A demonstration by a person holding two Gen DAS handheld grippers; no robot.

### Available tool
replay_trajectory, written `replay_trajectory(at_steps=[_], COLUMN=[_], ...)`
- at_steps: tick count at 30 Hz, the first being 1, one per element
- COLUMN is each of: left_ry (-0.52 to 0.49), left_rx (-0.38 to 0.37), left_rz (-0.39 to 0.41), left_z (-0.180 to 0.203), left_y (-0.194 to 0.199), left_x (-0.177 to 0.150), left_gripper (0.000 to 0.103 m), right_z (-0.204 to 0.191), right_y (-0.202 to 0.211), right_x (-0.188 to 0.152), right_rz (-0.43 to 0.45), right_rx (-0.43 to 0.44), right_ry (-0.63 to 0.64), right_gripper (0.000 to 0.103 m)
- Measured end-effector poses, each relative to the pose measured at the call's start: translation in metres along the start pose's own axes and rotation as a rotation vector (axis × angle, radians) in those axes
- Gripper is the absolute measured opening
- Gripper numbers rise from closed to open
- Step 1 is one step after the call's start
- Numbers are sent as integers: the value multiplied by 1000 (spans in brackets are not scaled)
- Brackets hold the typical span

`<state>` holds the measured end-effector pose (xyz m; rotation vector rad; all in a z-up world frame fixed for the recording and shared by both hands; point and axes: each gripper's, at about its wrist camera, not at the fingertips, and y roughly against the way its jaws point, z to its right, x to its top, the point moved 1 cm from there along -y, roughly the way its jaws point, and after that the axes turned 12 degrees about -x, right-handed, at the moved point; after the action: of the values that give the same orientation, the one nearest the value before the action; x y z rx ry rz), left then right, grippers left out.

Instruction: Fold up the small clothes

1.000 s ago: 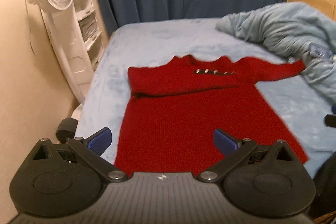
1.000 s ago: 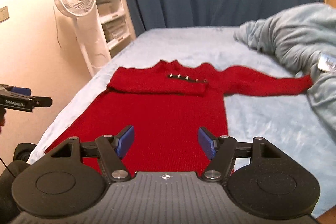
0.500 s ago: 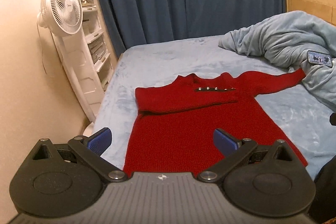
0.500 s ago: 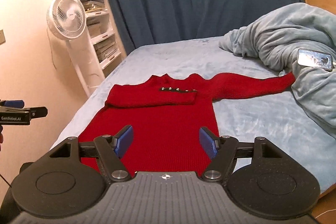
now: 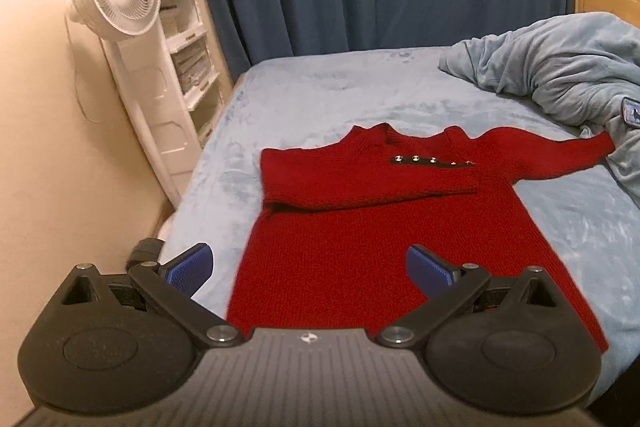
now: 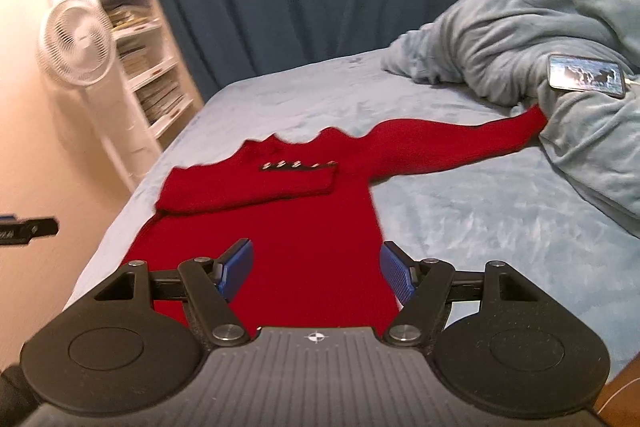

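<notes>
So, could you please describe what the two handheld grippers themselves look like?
Both look alike. The left gripper and right gripper each have a grey ribbed body with a small round crosshair mark, two black rounded housings, black linkage arms on silver pivot bolts, and blue textured pads. No cables or sleeves show.

red knit sweater (image 5: 384, 227) lies flat on the bed (image 5: 320, 99), one sleeve folded across, the other stretched toward the blanket (image 5: 560, 67)

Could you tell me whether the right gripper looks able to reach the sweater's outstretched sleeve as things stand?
Probably yes: the right gripper is open and empty, and the outstretched sleeve lies flat with nothing over it, except its cuff against the blanket.
</notes>
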<state>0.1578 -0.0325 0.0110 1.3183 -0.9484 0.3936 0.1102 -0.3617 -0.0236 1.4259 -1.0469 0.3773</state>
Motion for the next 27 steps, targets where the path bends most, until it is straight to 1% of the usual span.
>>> replay_trajectory(at_steps=[2, 5, 11, 15, 16, 18, 20, 22, 24, 25, 27], left_ry=[16, 17, -9, -27, -33, -44, -61, -69, -54, -43, -22], left_rx=[-15, -8, 20, 41, 48, 68, 96, 129, 150, 158, 179], left_rz=[-2, -16, -51, -64, -68, -75, -86, -91, -98, -101, -112], left_z=[3, 7, 20, 26, 26, 26, 24, 18, 10, 5, -5], left_y=[-14, -38, -89, -119, -127, -139, -152, -161, -168, -170, -174], left_x=[8, 19, 30, 32, 32, 34, 36, 38, 39, 40, 40], left_gripper=[103, 103, 103, 103, 103, 103, 103, 103, 103, 103, 103], right_z=[6, 18, 54, 79, 85, 104, 122, 137, 151, 159, 176], right_y=[-21, -55, -122, -170, -184, -219, -255, -290, -318, -328, -347], right_x=[5, 12, 30, 42, 45, 50, 57, 64, 72, 74, 77], right_rz=[15, 17, 6, 17, 12, -12, -59, -99, -111, -109, -123], right_rx=[-29, -69, -94, -125, -127, -107, -110, -160, -218, -236, -247], right_ry=[-12, -54, -262, -363, -391, -492, -551, -556, -543, -557, -643], right_gripper=[72, 72, 72, 72, 72, 72, 72, 72, 72, 72, 72])
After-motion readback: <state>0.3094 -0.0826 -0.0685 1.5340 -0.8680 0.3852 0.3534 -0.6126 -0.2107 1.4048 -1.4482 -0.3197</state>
